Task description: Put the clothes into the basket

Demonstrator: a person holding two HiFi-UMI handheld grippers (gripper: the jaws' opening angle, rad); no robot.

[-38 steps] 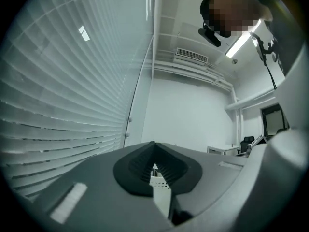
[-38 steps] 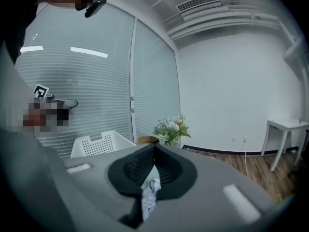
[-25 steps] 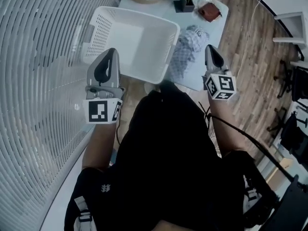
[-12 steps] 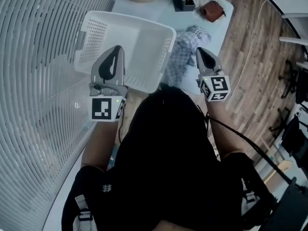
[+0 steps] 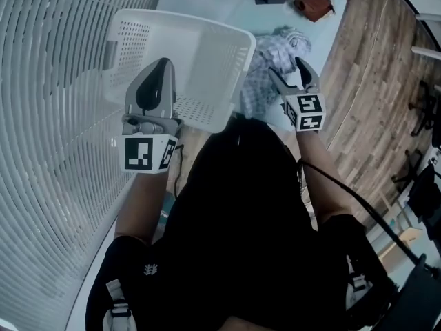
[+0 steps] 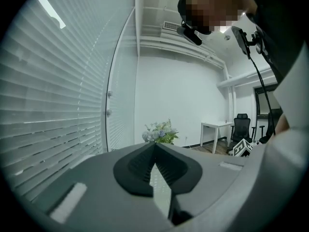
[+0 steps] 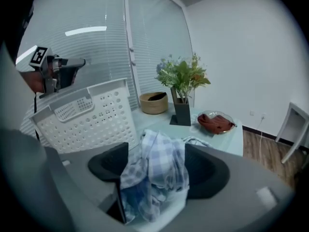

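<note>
**Right gripper**: the jaws have just been opening and stand released. A checked shirt is bunched between them and is not yet pinched.

**Left gripper**: the jaws are clenched on nothing. It is held near the basket.

**Shirt:** heaped on the tabletop, just beside the basket's right wall.

**Step judged:** the grasp. A thick fold is best taken deep between the pads before the jaws are closed. The shirt should then be raised well above the rim, so that no hanging tail is snagged.
</note>
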